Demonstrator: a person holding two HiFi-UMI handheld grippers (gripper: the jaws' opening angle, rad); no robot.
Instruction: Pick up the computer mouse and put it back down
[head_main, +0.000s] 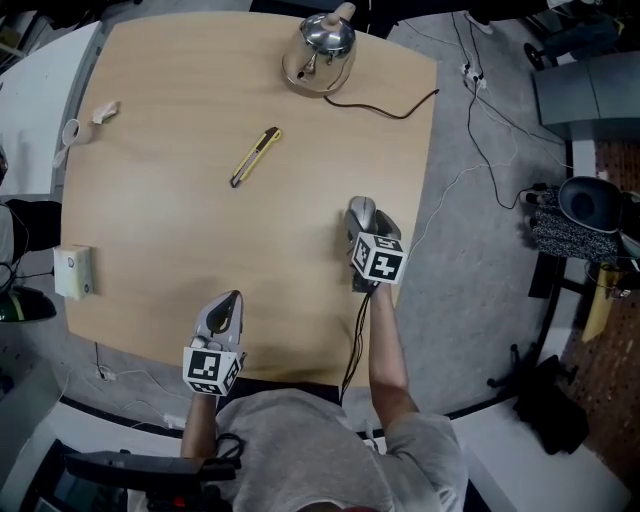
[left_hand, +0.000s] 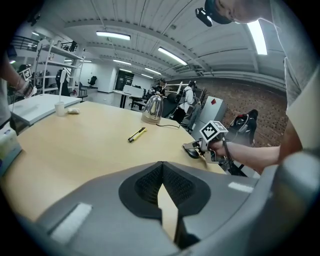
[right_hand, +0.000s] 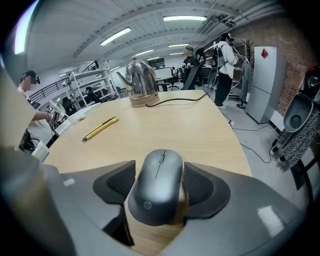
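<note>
Pale wood desk (head_main: 200, 230), rounded corners, seen from above. The grey computer mouse (right_hand: 158, 190) sits on the desk close to the right edge, roughly halfway along it, with its scroll wheel pointing toward the far edge.

Your right gripper (head_main: 364, 222) is angled down over the mouse. Its jaws are spread wide with the mouse between them. The dark ribbed pads (right_hand: 119, 184) flank its two long sides very closely, and a thin gap shows on the left side. The marker cube (head_main: 379, 258) rides just behind, above your forearm.

Your left gripper (head_main: 230, 300) hangs over the near edge of the desk, left of centre and well apart from the mouse. Its jaws are pressed together at the tips, with nothing between them.

A yellow utility knife (head_main: 256, 156) lies diagonally near the middle of the desk. A steel electric kettle (head_main: 322, 45) stands at the far edge, and its black cord (head_main: 385, 105) runs off toward the far right corner. A small white box (head_main: 75, 272) rests at the left edge, and a roll of tape (head_main: 72, 132) lies near the far left corner.
</note>
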